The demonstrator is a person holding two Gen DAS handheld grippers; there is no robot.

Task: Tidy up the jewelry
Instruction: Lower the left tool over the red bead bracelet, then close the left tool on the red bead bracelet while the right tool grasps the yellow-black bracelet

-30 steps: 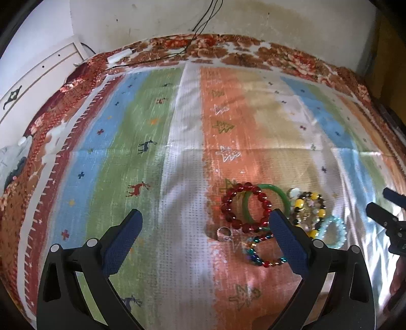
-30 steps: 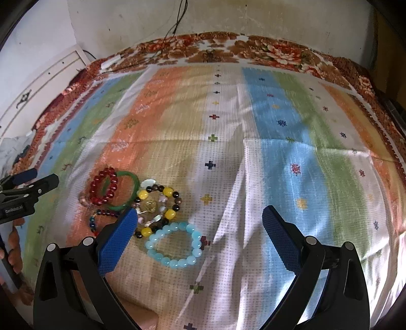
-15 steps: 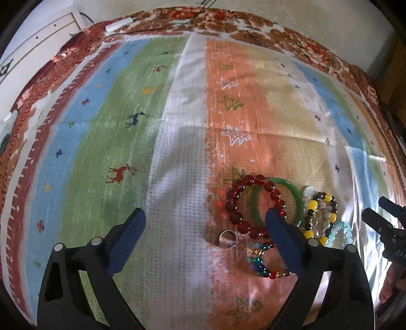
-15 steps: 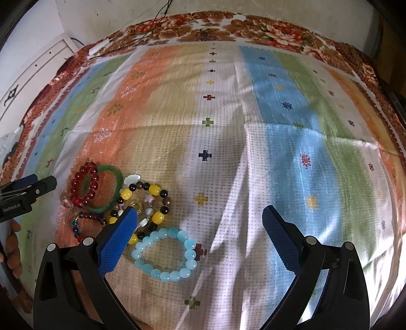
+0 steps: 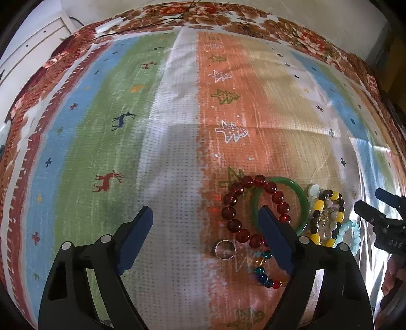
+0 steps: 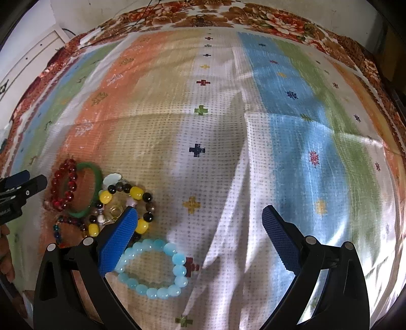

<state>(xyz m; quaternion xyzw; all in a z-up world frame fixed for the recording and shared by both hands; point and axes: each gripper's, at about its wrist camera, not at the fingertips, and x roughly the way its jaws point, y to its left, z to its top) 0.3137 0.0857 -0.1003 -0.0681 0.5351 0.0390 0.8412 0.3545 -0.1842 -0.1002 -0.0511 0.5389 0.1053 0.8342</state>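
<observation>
1. Jewelry is lying in a tight cluster on the striped cloth (image 5: 177, 157), at lower right of the left wrist frame and lower left of the right wrist frame.
2. A red bead bracelet (image 5: 229, 199) is overlapping a green bangle (image 5: 303, 200); in the right wrist frame the same pair is sitting at middle left, red bead bracelet (image 6: 61, 187) and green bangle (image 6: 96, 182).
3. A yellow-and-black bead bracelet (image 6: 135, 193) is lying just right of the bangle, with a small white piece (image 6: 111, 179) touching its upper edge.
4. A light blue bead bracelet (image 6: 162, 274) is resting below that one, near the frame's bottom left.
5. A small clear ring (image 5: 224, 250) and a multicolored bead bracelet (image 5: 266, 276) are lying below the red beads in the left wrist frame.
6. The left claw (image 5: 203, 218) is hovering with its fingers spread wide and nothing between them; its right finger is overlapping the bangle in the picture.
7. The right claw (image 6: 199, 218) is also spread wide and gripping nothing, its left finger showing over the yellow-and-black beads.
8. A floral bedspread (image 6: 279, 17) is showing past the cloth's upper edge.
</observation>
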